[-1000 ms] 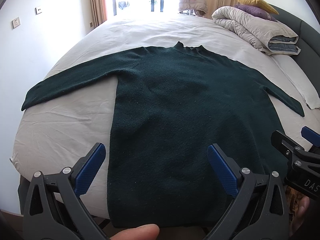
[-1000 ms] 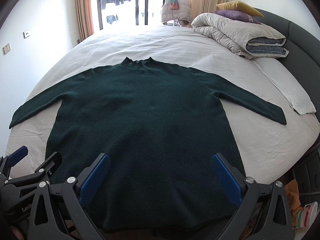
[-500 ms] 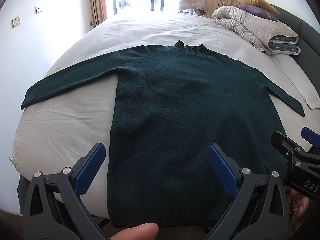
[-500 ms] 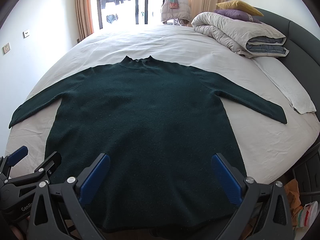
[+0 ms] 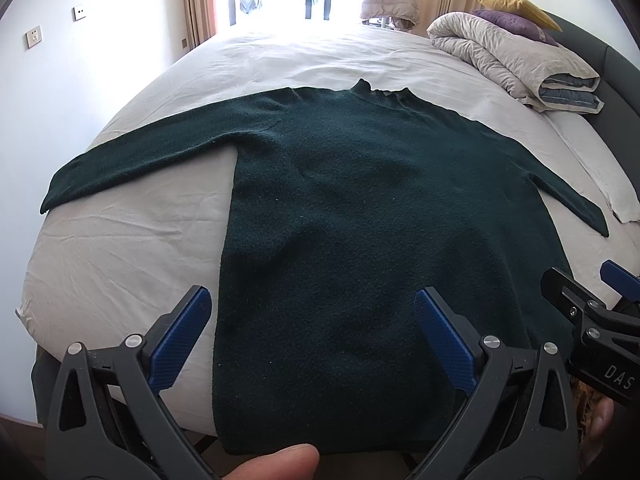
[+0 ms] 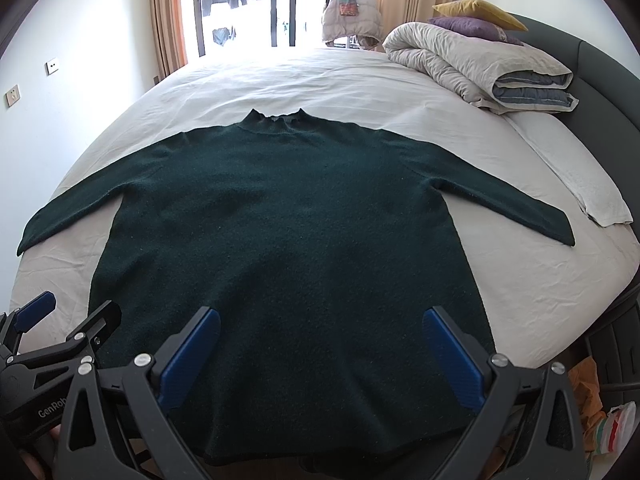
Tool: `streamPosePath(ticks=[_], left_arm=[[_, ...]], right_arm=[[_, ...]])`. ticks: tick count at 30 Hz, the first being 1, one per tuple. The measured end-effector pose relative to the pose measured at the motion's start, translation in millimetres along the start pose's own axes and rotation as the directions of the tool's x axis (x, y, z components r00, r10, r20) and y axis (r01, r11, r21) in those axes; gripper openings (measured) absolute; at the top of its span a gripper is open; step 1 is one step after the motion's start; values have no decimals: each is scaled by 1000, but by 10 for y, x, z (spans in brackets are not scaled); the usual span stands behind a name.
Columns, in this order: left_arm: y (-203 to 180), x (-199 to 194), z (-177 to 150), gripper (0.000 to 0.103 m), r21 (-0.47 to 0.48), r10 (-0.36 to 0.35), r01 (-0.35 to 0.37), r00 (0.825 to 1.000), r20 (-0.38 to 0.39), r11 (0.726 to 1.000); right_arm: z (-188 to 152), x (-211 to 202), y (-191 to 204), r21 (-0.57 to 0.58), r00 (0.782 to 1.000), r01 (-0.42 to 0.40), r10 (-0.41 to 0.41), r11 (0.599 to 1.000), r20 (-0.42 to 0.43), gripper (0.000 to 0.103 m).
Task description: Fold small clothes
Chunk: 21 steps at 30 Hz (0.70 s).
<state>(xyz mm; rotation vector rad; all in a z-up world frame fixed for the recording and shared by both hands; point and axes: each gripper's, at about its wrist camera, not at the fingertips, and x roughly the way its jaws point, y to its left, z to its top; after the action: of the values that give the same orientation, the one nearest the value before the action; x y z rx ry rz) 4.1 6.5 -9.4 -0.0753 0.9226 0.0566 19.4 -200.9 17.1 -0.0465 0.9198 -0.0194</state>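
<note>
Sweater (image 5: 360, 216): lying flat on bed (image 5: 120, 248), collar at 12 o'clock.
Left gripper (image 5: 312, 336): hovering wide open, seemingly holding nothing.
Right gripper (image 6: 322, 354): likewise.

both wrist cams foot-end, facing headward (shared sweater (image 5: 360, 220))

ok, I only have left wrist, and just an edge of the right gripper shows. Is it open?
Observer: Yes. The right gripper is open, fingers wide apart over the lower part of the sweater, gripping nothing.
Operator: Anything on the floor on that side?
Observer: A striped plastic bag sits on the floor beside the bed, with a brown bag next to it.
</note>
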Motion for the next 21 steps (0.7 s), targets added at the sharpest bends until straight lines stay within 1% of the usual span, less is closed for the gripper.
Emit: streamPosePath(ticks=[8, 13, 18, 20, 21], left_arm=[[21, 21, 4, 103, -13, -1, 1, 1000, 0, 1000], [98, 44, 26, 103, -29, -9, 9, 1000, 3, 1000], [394, 101, 105, 103, -114, -78, 76, 997, -13, 991], [582, 114, 179, 103, -149, -108, 107, 994, 6, 983], [730, 109, 242, 103, -176, -136, 139, 990, 29, 974]], right_arm=[[-4, -2, -5, -3, 1000, 0, 0, 1000, -4, 103], [-16, 13, 21, -13, 1000, 4, -4, 1000, -9, 103], [28, 13, 78, -24, 1000, 1, -1, 1000, -7, 103], [64, 3, 79, -20, 1000, -18, 18, 1000, -1, 103], [85, -1, 76, -14, 1000, -30, 30, 999, 4, 103]])
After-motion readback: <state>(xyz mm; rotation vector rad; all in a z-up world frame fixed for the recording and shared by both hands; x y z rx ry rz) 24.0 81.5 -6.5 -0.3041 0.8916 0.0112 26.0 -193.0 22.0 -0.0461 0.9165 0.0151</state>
